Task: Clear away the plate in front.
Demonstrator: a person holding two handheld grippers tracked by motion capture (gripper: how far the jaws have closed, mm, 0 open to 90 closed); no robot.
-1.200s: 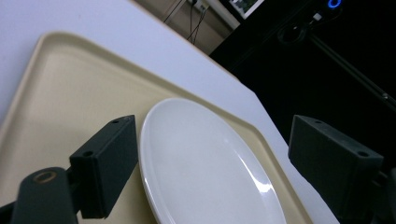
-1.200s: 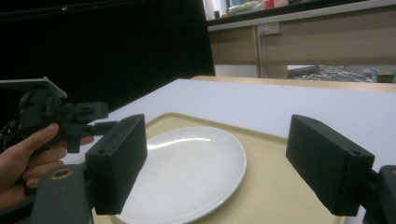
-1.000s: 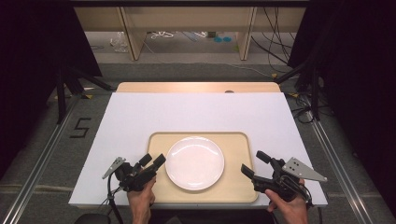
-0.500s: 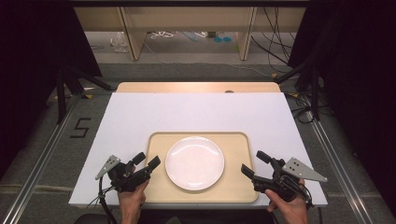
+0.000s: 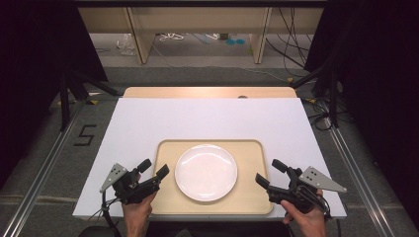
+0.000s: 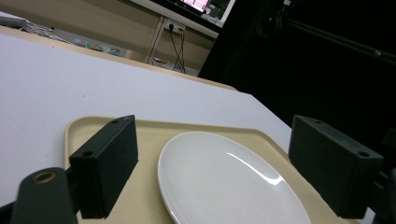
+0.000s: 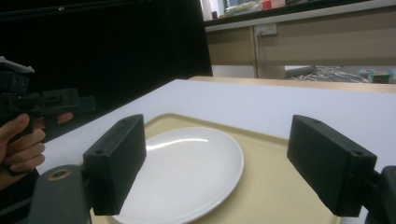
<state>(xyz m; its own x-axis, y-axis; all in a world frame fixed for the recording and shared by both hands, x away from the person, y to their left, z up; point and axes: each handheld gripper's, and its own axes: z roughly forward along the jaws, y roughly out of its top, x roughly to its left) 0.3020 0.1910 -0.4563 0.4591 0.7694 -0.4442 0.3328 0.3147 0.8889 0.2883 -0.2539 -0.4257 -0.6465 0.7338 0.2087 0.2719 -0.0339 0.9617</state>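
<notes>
Plate [image 5: 206, 172] on tray [image 5: 249, 148], btwn left gripper [image 5: 153, 169] & right gripper [image 5: 269, 172].

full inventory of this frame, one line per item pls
plate: 1, white, empty, middle of the tray
tray: 1, beige, near edge of the white table top
table top: 1, white, on a wooden table
floor marking "5": 1, black, left of the table
shelving unit: 1, light wood, beyond the table
left gripper: 1, black, jaws open, at tray's left edge
right gripper: 1, black, jaws open, at tray's right edge
hands: 2, each holding a gripper
</notes>
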